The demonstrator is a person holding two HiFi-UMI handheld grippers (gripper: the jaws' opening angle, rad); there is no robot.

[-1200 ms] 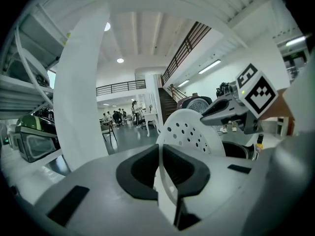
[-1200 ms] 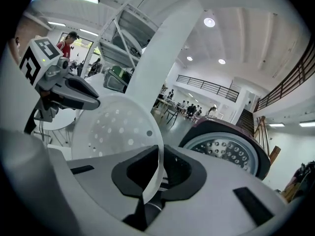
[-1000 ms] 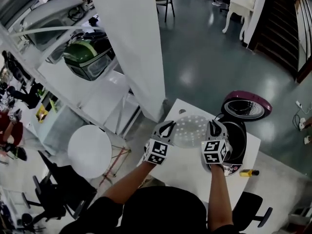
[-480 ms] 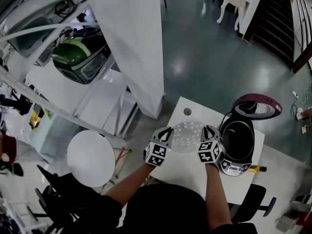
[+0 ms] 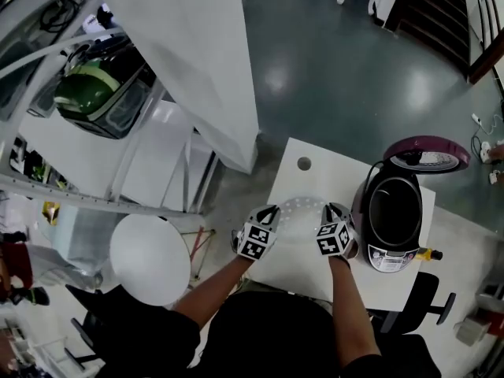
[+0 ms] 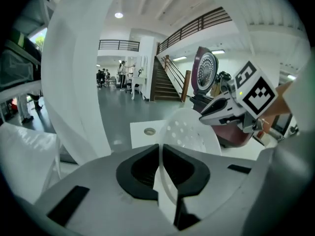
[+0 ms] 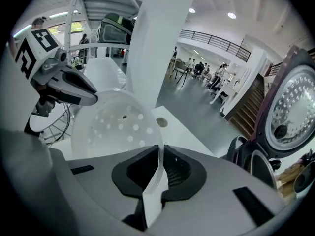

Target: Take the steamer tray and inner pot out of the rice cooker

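Left tongs (image 5: 269, 212) and right tongs (image 5: 338, 209) are each clamped on opposite rim edges of the tray (image 5: 302, 214), which spans between them, left of the cooker (image 5: 394, 220) and low over the surface (image 5: 311, 181). Neither hand is nearer. Against the earlier frame, tray and tongs have dropped lower and moved clear of the cooker.

You work in bright, even light from ceiling lamps (image 7: 232, 15). Glare patches shine on the far floor (image 5: 276, 77). Both gripper views bend strongly and darken at their edges.
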